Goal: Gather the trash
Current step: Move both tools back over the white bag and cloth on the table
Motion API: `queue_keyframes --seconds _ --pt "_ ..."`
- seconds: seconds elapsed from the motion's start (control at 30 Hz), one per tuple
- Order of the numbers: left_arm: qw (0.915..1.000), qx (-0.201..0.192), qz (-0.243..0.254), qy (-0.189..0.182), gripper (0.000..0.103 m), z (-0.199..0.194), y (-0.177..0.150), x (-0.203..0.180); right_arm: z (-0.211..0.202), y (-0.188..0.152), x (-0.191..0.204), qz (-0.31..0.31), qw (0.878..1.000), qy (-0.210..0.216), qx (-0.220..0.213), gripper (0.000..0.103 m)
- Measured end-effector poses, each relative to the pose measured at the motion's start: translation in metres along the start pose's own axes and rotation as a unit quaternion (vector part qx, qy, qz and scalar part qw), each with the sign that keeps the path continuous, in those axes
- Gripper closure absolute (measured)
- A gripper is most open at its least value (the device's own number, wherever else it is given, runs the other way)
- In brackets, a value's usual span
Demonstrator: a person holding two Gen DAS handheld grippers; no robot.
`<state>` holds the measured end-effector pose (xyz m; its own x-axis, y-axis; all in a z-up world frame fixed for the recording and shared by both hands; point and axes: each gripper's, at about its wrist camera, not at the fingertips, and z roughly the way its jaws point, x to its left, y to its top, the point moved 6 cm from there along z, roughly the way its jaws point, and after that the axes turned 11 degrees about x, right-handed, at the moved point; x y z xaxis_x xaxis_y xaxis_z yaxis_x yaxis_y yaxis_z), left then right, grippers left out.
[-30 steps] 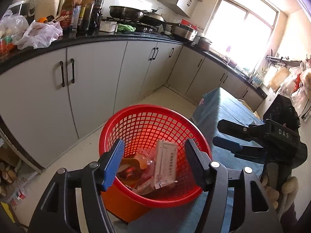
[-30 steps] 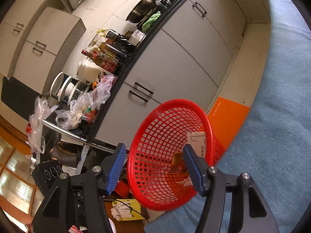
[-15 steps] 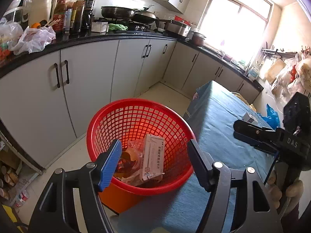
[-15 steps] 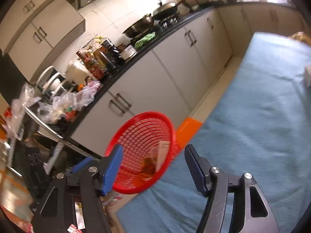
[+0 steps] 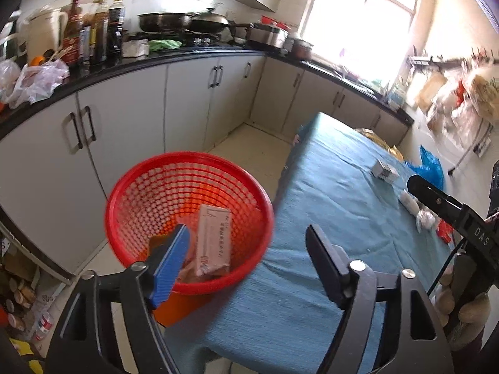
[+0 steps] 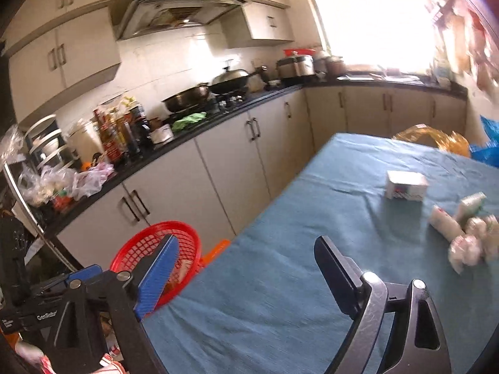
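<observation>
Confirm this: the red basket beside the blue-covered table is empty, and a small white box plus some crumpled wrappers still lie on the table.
Not quite. The red basket isn't empty: the left wrist view shows a flat carton and wrappers inside. The rest holds: the small white box and crumpled wrappers lie on the table.

- Basket: red, open lattice of small holes.
- Carton in basket: pale pink-white, dark print.
- Counter cloth: plain teal-blue.
- Small box on cloth: white, red and dark marks low on its face.
- Left gripper: black frame, one blue ribbed pad, one black.
- Cabinet doors: light grey, black handles.
- Kitchen worktop: black.
</observation>
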<state>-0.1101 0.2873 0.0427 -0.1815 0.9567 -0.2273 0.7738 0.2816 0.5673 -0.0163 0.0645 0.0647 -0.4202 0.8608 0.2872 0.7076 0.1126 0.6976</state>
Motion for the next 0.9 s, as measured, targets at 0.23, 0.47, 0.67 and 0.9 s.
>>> queue_keyframes --seconds 0.23,0.47,0.67,0.9 --pt "0.9961 0.042 0.053 -0.057 0.018 0.009 -0.009 -0.061 -0.044 -0.021 -0.090 0.102 0.995 -0.011 -0.006 0.011" --pt "0.9893 0.059 0.099 -0.090 0.017 0.012 -0.020 -0.122 -0.097 -0.055 -0.188 0.188 0.982 -0.036 0.002 0.011" --pt "0.9845 0.072 0.130 -0.094 0.017 0.030 -0.023 -0.170 -0.129 -0.082 -0.257 0.257 0.965 -0.050 0.010 0.013" --pt "0.9772 0.077 0.167 -0.106 0.017 0.052 -0.012 -0.224 -0.136 -0.090 -0.289 0.264 0.962 -0.063 0.013 0.014"
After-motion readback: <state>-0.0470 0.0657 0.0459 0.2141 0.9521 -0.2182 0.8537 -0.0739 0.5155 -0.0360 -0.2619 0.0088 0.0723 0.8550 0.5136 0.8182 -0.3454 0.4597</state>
